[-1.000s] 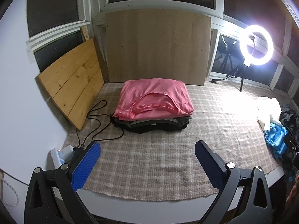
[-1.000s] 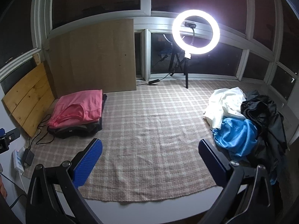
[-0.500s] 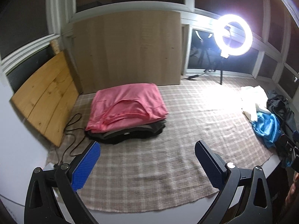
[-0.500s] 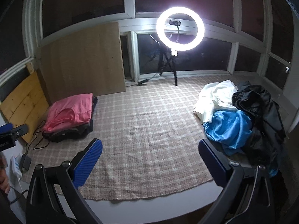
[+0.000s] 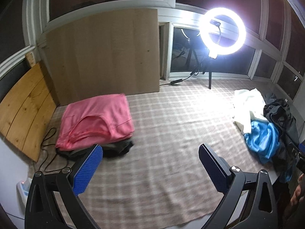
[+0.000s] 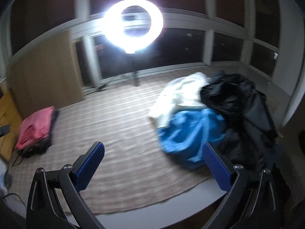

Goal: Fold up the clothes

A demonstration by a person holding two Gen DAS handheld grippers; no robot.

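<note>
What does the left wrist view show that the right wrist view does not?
Only the left wrist view shows the black cable beside the folded stack, the white box at the left edge, and a hand. Only the right wrist view shows the black garment in full. Both show the pink garment, blue garment, white garment and ring light.

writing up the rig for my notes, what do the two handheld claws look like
Both match: the left claw and right claw each have two black, curved, strut-like arms with silver screws at the joints. Each arm ends in a flat rectangular finger faced with a blue textured pad. No cables or markings show on them.
</note>
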